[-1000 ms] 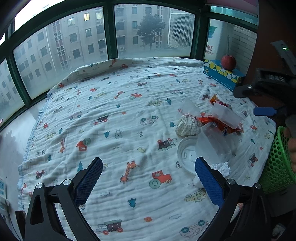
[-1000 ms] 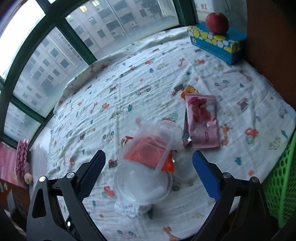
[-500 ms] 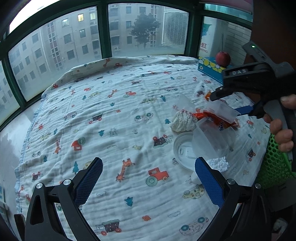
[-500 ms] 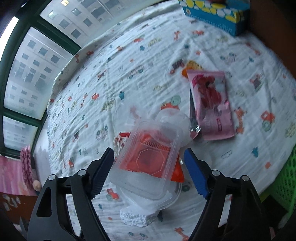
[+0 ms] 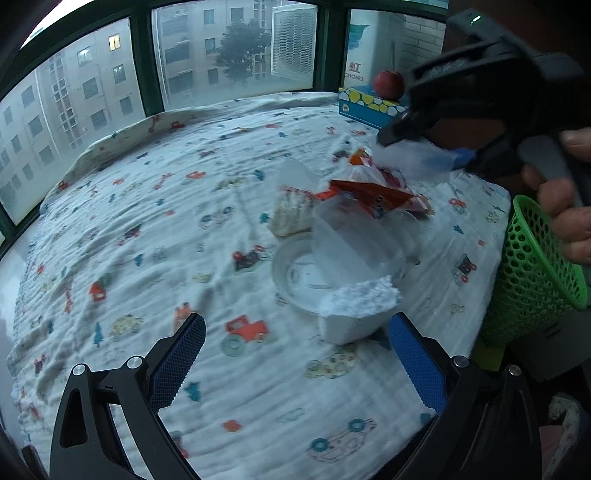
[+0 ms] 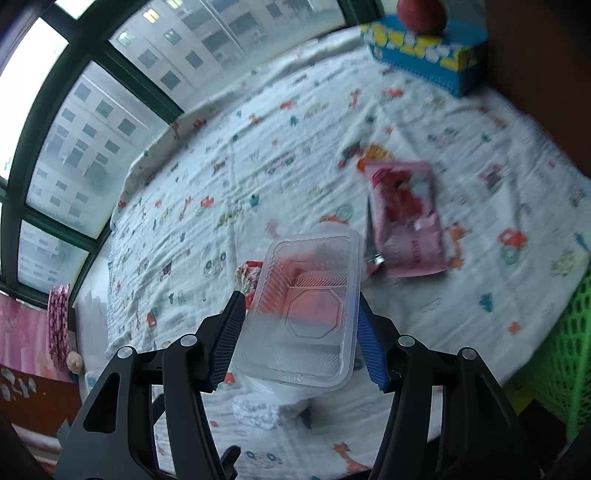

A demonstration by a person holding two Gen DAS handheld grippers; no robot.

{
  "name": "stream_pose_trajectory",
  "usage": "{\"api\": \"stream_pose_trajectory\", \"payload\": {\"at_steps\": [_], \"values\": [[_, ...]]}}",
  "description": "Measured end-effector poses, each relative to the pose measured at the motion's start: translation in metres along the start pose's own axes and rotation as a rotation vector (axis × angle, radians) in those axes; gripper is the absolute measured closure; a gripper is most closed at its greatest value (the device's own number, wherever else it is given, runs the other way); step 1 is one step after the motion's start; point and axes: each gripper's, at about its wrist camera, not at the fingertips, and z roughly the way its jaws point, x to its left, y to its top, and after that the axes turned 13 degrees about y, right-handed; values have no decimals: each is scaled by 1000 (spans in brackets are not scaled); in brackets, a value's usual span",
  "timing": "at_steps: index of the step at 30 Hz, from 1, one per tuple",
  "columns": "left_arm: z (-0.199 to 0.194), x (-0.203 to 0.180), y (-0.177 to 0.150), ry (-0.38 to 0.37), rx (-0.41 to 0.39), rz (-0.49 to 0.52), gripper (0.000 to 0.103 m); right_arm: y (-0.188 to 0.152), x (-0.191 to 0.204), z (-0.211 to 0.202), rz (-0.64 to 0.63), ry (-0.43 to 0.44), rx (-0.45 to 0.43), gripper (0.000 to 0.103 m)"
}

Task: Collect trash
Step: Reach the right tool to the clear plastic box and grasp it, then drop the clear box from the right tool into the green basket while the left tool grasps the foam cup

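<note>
Right wrist view: the right hand-held gripper (image 6: 297, 328) has its blue pads against the two long sides of a clear plastic tray (image 6: 306, 306), its jaws having just been closing onto it. Through the tray an orange wrapper shows only as a blurred red patch. Under and just ahead of the fingers lie a round clear lid and a lump of white foam (image 6: 258, 408), both partly hidden by the tray. Further ahead and to the right a pink snack packet (image 6: 406, 225) lies flat on the printed cloth (image 6: 221, 184) that covers the worktop. Far ahead to the right a blue tissue box (image 6: 424, 59) carries a red apple (image 6: 421, 13), cut off by the top edge. A green mesh basket (image 6: 565, 354) stands at the right edge, only part of it visible.

From the left wrist view, the left hand-held gripper (image 5: 295, 354) stands wide open over the cloth with nothing between its pads. Just ahead and to its right sit the foam and the round lid (image 5: 295, 273), with a crumpled wrapper (image 5: 291, 214) beyond. The person's hand (image 5: 565, 206) on the right tool blocks the far right corner, and the tray in its grip is smeared by motion.
</note>
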Motion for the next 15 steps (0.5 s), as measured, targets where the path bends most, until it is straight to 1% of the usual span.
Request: {"api": "stream_pose_trajectory", "payload": {"at_steps": [4,6,10,12,13,14,15], "values": [[8,-17,-2,-16,29,-7,7,-9,-5,-31,-22,-6,-68,45],[14,-24,-3,-31,58,-25,7,-18,-12,-49,-22,1,-99,45],[23,-36,-3,-33,71,-54,8,-32,-27,-73,-12,3,-140,45],[26,-41,-2,-24,74,-61,13,-41,-39,-88,4,7,-159,45],[28,-42,-1,-22,79,-63,18,-44,-43,-92,8,6,-166,45],[29,-43,0,-20,84,-66,21,-48,-48,-99,12,1,-177,45],[31,-44,1,-17,88,-71,22,-52,-52,-104,12,-6,-187,45]]}}
